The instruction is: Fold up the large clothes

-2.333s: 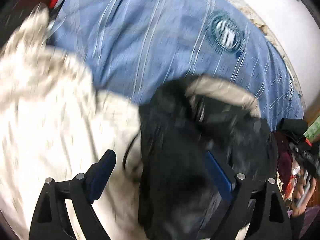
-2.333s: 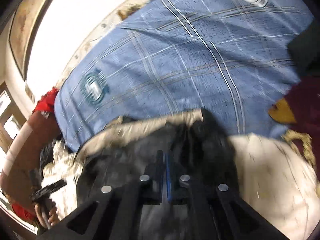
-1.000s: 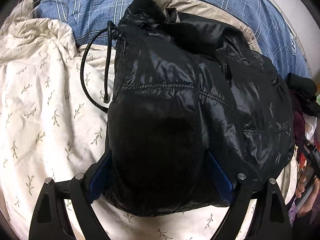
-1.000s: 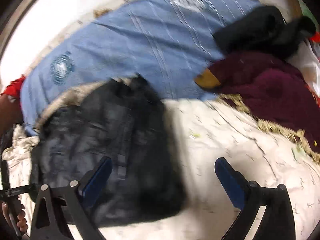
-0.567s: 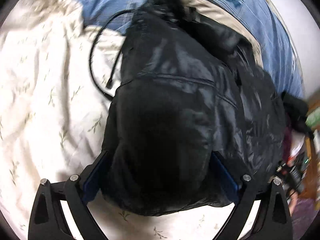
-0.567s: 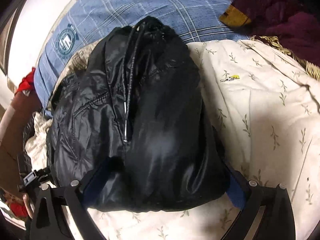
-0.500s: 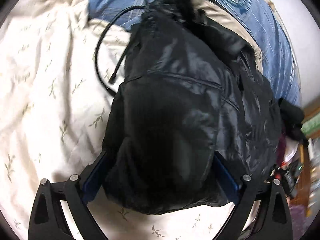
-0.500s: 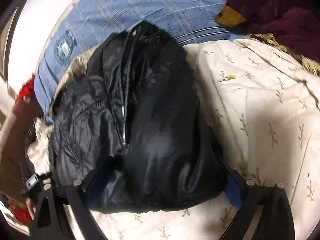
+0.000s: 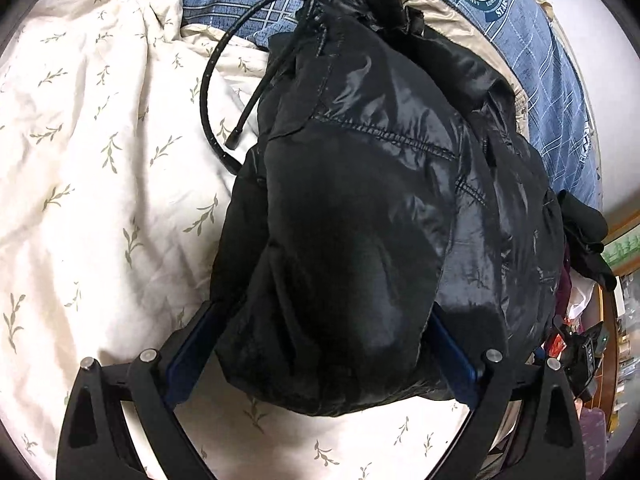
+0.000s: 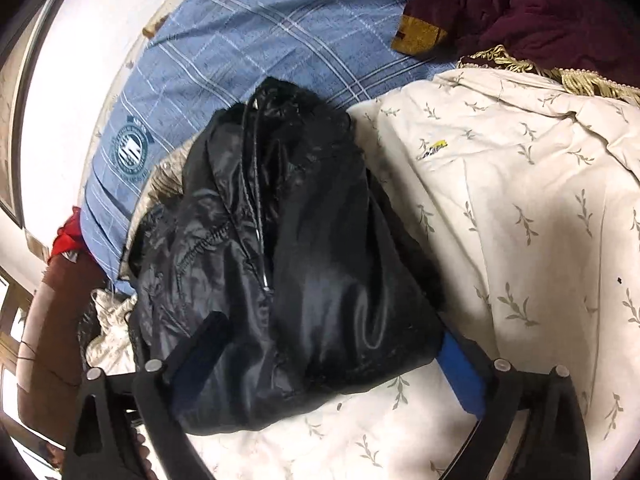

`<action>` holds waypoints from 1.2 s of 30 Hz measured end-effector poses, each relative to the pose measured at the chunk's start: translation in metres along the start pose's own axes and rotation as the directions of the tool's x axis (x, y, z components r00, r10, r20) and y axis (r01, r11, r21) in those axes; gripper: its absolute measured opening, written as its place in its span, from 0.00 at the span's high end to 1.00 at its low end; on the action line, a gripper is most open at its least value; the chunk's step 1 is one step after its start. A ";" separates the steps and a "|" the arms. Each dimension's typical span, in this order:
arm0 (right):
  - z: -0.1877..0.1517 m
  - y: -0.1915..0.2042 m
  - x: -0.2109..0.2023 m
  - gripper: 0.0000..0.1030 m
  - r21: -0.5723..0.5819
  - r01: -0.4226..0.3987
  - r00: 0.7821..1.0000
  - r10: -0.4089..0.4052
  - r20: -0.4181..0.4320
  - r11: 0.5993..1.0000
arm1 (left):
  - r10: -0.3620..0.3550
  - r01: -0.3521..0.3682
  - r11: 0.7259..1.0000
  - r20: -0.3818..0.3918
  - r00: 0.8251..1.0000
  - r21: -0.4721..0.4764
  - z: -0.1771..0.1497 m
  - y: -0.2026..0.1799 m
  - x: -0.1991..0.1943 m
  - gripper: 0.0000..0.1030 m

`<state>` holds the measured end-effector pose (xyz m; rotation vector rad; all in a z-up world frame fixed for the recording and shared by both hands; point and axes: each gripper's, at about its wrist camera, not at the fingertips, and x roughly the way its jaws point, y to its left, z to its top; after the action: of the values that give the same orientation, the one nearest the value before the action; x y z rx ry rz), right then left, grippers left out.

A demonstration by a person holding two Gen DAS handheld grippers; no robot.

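A shiny black puffer jacket [image 9: 360, 200] lies folded into a compact bundle on a cream leaf-print cover [image 9: 100, 160]; its drawstring cord [image 9: 216, 80] loops out to the left. My left gripper [image 9: 320, 340] is open, its fingers either side of the bundle's near end. In the right wrist view the same jacket [image 10: 288, 260] lies between the fingers of my open right gripper [image 10: 324, 344]; whether either gripper's pads press the fabric I cannot tell.
A blue plaid bedsheet [image 10: 260, 40] with a round emblem lies beyond the jacket. A maroon garment [image 10: 540, 8] with gold fringe lies at the far right. A dark garment [image 9: 584, 236] and clutter sit at the bed's right edge. A wall runs behind.
The right gripper let go of the jacket and opened. Both grippers now frame the folded bundle from opposite sides. The bundle has settled flat.
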<state>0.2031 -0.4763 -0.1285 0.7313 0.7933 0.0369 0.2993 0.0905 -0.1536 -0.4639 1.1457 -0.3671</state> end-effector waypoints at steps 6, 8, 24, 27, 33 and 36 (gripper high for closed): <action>0.001 0.022 0.018 0.00 -0.038 0.011 1.000 -0.012 -0.020 0.999 | -0.005 0.005 1.000 -0.001 1.000 -0.016 0.003 -0.006 0.006 0.05; 0.003 0.021 0.023 0.00 -0.027 0.050 0.998 -0.051 -0.037 0.998 | -0.024 0.025 0.999 0.010 1.000 -0.034 0.008 -0.003 0.006 0.05; 0.016 0.027 0.051 0.65 0.024 -0.003 0.996 0.005 -0.094 1.000 | -0.099 0.100 0.994 0.010 0.995 -0.033 0.050 -0.012 0.027 0.44; 0.015 0.034 0.040 0.71 -0.002 -0.033 0.997 0.032 -0.077 0.999 | -0.157 0.159 0.986 0.060 0.986 -0.039 0.052 -0.011 0.004 0.74; 0.008 0.043 0.036 0.71 -0.065 -0.067 0.991 0.059 -0.118 0.996 | -0.130 0.134 0.987 0.050 0.990 -0.089 0.058 0.002 0.015 0.72; 0.012 0.034 0.046 0.60 -0.034 -0.067 0.985 0.060 -0.159 0.997 | -0.112 0.117 0.982 0.045 0.993 -0.145 0.060 0.010 0.030 0.50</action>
<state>0.2520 -0.4441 -0.1311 0.7222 0.9181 0.1695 0.3670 0.0931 -0.1621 -0.6661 1.1180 -0.3740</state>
